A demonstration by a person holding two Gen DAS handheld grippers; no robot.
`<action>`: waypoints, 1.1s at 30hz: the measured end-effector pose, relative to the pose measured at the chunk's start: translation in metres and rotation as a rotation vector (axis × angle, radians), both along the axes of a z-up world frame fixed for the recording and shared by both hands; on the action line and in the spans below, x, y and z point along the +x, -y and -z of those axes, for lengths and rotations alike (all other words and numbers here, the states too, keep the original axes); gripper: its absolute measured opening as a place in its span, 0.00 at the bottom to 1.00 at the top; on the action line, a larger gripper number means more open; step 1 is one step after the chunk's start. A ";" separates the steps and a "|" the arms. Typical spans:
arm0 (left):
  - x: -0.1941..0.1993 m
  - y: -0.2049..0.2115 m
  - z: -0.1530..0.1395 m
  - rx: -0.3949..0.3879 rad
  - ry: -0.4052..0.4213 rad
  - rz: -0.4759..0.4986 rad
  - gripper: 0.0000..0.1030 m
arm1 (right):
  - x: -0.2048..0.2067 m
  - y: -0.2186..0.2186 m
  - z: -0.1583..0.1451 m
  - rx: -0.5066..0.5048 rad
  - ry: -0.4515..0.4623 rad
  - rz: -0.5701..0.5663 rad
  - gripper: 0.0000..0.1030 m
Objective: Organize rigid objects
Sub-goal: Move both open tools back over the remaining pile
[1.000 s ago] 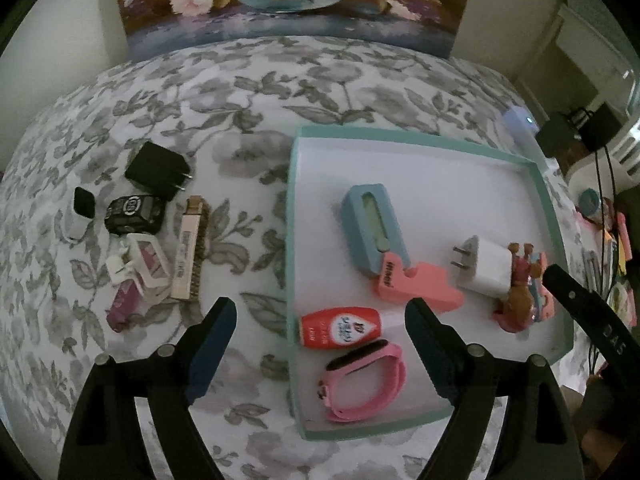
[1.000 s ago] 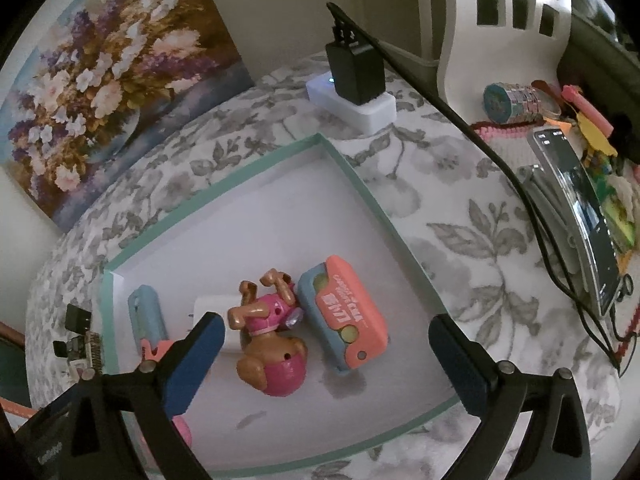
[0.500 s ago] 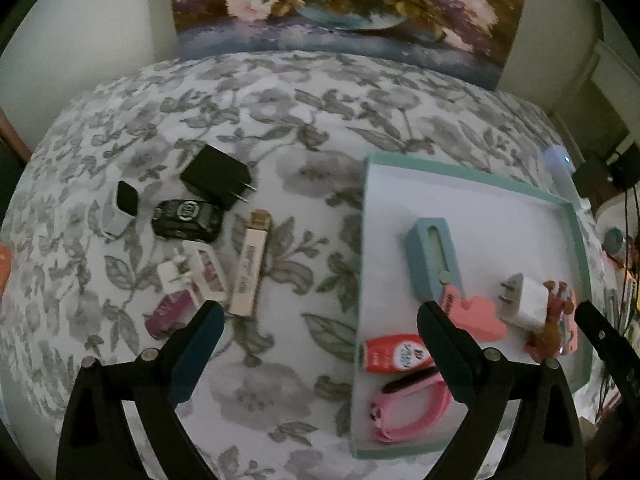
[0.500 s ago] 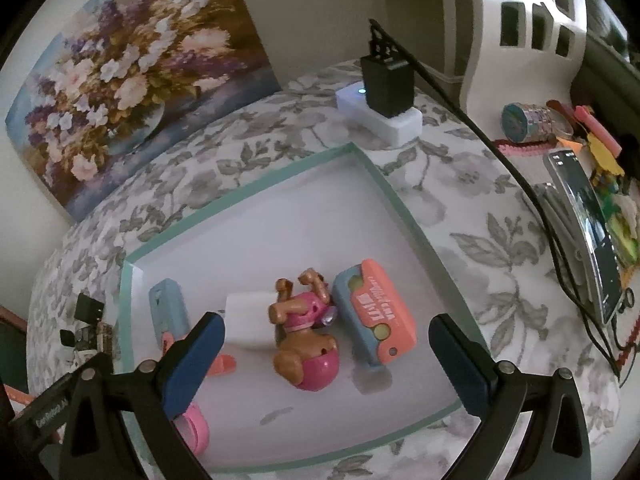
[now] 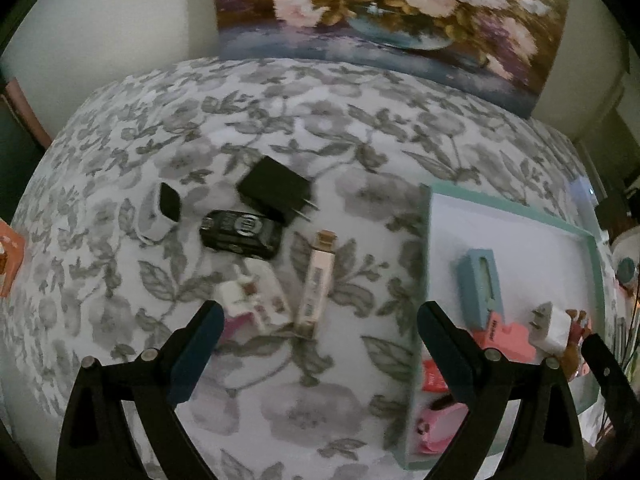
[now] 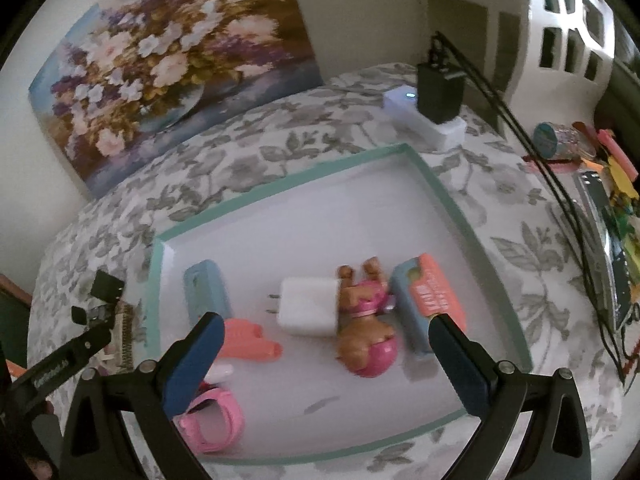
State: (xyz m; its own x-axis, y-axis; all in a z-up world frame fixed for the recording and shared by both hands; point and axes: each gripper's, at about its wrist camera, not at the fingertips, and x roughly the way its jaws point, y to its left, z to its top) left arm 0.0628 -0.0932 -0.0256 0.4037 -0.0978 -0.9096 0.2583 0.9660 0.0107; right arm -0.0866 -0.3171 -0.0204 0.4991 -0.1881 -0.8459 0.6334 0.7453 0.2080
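Note:
My left gripper (image 5: 320, 332) hangs open and empty over the floral cloth, left of the teal-rimmed tray (image 5: 428, 240). Just ahead of it lie a beige stick (image 5: 316, 284), a white and pink plug piece (image 5: 252, 300), a black toy car (image 5: 240, 234), a black charger (image 5: 276, 190) and a small white and black device (image 5: 160, 210). My right gripper (image 6: 324, 332) stands open and empty above the tray (image 6: 288, 178). In the tray are a white charger (image 6: 308, 306), a toy dog (image 6: 364, 336), a blue and orange box (image 6: 428, 300), a blue case (image 6: 206, 288), a salmon piece (image 6: 244, 342) and a pink watch band (image 6: 212, 416).
A white power strip (image 6: 424, 120) with a black adapter sits behind the tray, its cable running along the right. A cluttered shelf (image 6: 600, 184) lies at the right. A flower painting (image 5: 392, 20) leans on the back wall. Bare cloth lies in front of the loose items.
The left gripper has swung left, off the tray and over the loose items on the cloth, and its jaws stand a little wider. The right gripper shifted slightly over the tray.

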 end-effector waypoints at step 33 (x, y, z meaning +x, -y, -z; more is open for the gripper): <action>0.084 -0.188 -0.022 -0.043 0.018 -0.300 0.95 | 0.110 -0.153 -0.014 0.049 0.105 -0.338 1.00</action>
State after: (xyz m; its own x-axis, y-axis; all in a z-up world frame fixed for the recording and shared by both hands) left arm 0.1470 0.0948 -0.0034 0.4368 -0.0099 -0.8995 -0.0383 0.9988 -0.0296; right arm 0.0238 -0.1641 -0.0068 0.6107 0.0419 -0.7908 0.3257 0.8969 0.2991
